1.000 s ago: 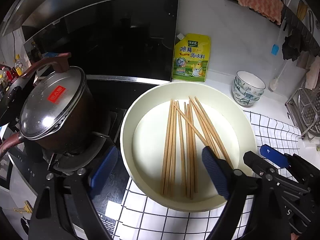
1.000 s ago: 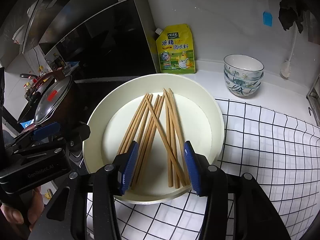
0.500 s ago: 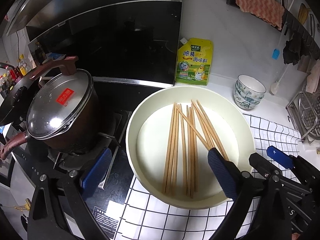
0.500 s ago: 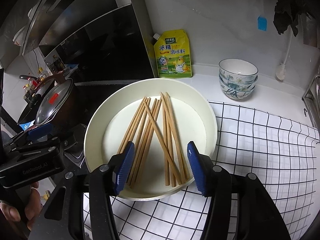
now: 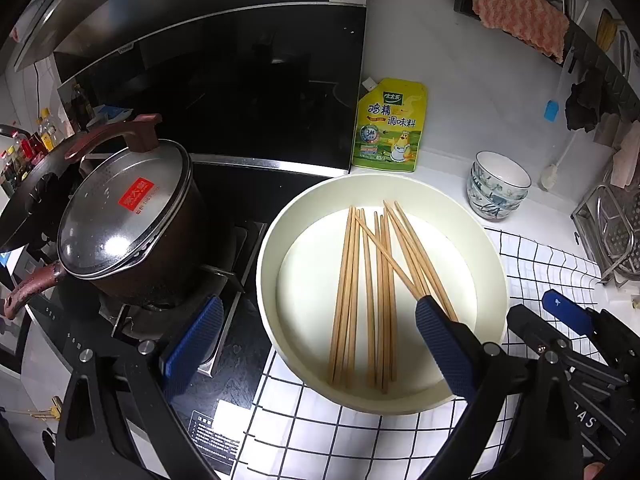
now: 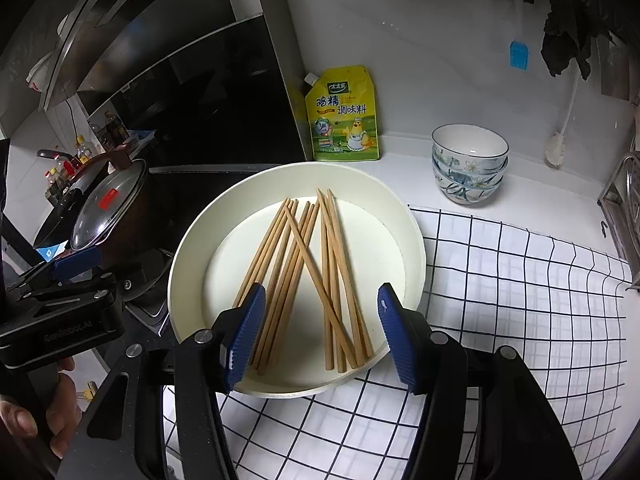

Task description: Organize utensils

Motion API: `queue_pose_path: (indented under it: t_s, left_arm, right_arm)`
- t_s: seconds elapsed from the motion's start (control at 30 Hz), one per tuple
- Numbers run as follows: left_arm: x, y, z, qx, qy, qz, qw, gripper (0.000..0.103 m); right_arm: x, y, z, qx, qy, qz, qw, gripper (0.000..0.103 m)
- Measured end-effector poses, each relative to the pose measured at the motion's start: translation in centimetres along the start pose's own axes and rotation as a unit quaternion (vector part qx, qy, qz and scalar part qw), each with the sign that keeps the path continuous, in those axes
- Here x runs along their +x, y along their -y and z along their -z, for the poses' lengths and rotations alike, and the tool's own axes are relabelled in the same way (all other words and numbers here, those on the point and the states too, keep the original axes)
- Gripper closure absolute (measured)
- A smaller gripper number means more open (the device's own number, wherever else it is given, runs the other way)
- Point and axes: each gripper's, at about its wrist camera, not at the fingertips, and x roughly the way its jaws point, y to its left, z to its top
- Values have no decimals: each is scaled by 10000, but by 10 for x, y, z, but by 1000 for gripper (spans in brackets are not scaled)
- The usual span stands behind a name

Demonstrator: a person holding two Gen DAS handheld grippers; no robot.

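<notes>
Chopsticks (image 6: 304,276) lie loose, one crossed, in the pan (image 6: 412,248) at frame centre, sorting apparently barely begun; left gripper (image 5: 316,344) gapes empty, right gripper (image 6: 320,332) is opening, gripping nothing.

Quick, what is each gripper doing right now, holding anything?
Left gripper: wide open, holding nothing.
Right gripper: jaws opening, holding nothing; the chopsticks lie loose in the pan.

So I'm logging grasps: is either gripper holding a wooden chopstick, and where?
Nothing is held. The left gripper is open; the right gripper's jaws are opening above the wooden chopsticks.
</notes>
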Motion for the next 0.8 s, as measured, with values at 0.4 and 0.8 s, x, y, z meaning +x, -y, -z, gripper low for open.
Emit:
queue_pose_path:
  t_s: [0.4, 0.8]
  left_arm:
    - [1, 2, 0, 34, -57, -21, 10000, 8]
    - [-2, 7, -1, 59, 4, -166, 9998, 8]
  right_arm:
    - [2, 3, -1, 26, -56, 45, 10000, 43]
    - [1, 4, 0, 25, -41, 65, 10000, 42]
